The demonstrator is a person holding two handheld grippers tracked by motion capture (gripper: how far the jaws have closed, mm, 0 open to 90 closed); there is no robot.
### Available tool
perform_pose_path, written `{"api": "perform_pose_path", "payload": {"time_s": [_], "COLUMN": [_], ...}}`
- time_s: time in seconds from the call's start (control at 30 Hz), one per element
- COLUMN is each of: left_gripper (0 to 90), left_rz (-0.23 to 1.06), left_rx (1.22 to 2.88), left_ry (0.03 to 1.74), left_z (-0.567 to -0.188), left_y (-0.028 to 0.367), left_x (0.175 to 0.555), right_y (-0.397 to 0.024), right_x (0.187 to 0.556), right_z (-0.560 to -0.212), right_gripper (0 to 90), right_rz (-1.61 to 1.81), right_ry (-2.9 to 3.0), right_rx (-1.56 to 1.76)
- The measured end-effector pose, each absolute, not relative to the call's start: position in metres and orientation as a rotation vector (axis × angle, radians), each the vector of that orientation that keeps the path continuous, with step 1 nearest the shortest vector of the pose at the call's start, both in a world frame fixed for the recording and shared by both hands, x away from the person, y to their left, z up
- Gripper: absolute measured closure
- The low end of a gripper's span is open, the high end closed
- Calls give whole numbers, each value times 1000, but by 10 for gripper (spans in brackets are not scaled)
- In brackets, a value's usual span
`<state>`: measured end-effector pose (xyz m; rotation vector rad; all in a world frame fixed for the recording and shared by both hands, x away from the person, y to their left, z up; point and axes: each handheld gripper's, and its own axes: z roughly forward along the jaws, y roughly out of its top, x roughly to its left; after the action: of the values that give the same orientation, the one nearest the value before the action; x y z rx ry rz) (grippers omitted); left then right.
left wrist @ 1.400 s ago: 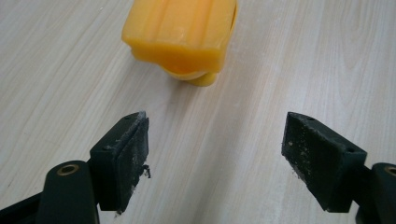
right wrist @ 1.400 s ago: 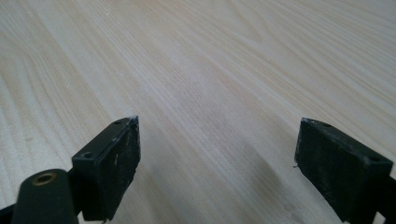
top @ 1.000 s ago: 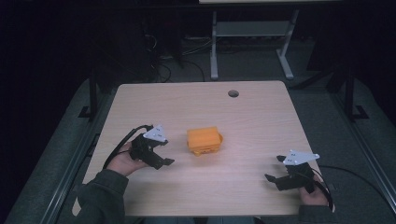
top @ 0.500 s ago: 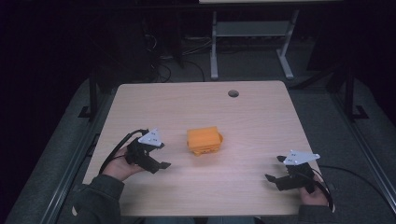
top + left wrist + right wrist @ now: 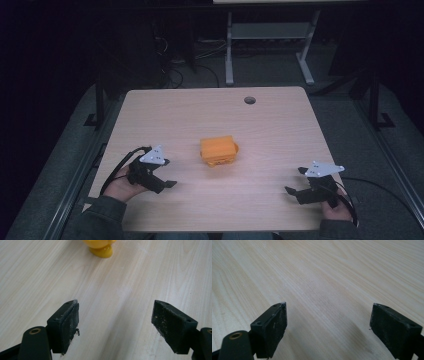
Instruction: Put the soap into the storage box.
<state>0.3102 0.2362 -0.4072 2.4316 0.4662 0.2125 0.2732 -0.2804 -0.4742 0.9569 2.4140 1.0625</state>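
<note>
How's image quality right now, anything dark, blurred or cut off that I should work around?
High view: the table is lit evenly, surroundings nearly black, orange object soft in detail. Left gripper view: left gripper open, jaws sharp, the orange object cropped by the top edge. Right gripper view: right gripper open, far wood grain slightly soft, no glare.

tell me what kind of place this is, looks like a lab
Probably a lab or recording workspace: a bare wooden table with a cable hole, loose cables on the carpeted floor, and a desk frame behind.

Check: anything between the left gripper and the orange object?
Nothing: bare table separates the left gripper from the orange object, as the high view and left gripper view show.
</note>
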Motion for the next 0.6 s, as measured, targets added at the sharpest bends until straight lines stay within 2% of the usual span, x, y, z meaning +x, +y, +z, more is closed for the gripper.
{"api": "perform_pose_path", "payload": {"time_s": [0.6], "left_gripper": [210], "left_rz": [232], "left_rx": [2410], "left_ry": [528], "left_z": [-426], "left_y": [253], "left_x": [288], "right_y": [-279], "right_x": [271], "right_z": [-476], "right_gripper": [137], "right_rz": [1050], "right_ry": [2433], "right_rx": [949]}}
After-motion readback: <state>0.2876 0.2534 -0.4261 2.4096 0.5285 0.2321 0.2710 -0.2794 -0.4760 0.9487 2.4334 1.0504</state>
